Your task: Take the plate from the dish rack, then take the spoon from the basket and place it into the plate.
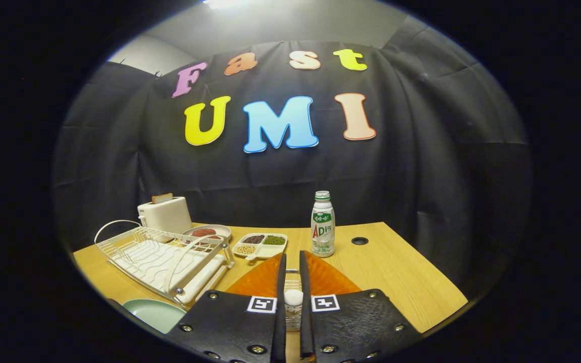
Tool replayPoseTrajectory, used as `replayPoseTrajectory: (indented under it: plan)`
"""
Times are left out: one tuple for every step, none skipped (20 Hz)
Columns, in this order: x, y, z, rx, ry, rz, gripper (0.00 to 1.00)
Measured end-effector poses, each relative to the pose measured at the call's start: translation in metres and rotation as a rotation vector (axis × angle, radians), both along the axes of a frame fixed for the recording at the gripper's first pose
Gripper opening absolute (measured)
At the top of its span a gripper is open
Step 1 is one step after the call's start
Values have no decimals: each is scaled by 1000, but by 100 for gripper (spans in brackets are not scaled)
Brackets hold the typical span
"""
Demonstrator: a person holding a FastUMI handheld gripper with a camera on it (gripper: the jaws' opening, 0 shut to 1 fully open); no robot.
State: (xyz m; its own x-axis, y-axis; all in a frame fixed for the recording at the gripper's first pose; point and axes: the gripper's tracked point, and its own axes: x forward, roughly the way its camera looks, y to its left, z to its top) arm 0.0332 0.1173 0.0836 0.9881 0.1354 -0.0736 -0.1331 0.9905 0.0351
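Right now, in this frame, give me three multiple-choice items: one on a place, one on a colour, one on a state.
1. Where does the bottle stand?
A. In the dish rack
B. On the table, right of the divided tray
C. Lying on the plate

2. What colour is the plate by the rack's near corner?
A. Red
B. Black
C. Pale green

3. How do the gripper's fingers stand?
A. Close together, a small white thing between them
B. Spread wide
C. Around the bottle

Answers: 1 B, it stands upright on bare wood beside the tray. 2 C, its rim shows pale green. 3 A, only a narrow gap shows; whether they press the white thing is unclear.
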Motion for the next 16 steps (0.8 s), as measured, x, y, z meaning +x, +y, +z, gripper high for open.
replayPoseTrajectory:
  plan:
    - [-3, 1, 12, -15, -3, -1, 11]
    - [-6, 3, 27, -29, -16, 0, 11]
    - [-10, 4, 41, -46, -26, 2, 11]
    - [-15, 7, 54, -55, -30, 5, 11]
    - [-21, 12, 65, -59, -27, 15, 11]
    - [-27, 16, 74, -66, -18, 20, 11]
    - [-34, 16, 83, -73, -8, 16, 11]
    - [-41, 19, 90, -69, -1, 19, 11]
    - [-49, 25, 97, -59, 10, 22, 11]
    - [-56, 26, 101, -55, 20, 21, 11]
    - [-63, 28, 106, -58, 29, 17, 11]
    - [-69, 31, 109, -62, 34, 16, 11]
    - [-75, 34, 112, -66, 36, 15, 11]
    - [-80, 37, 112, -65, 45, 14, 11]
    - [-86, 43, 112, -63, 54, 23, 11]
    - [-90, 47, 113, -61, 59, 30, 11]
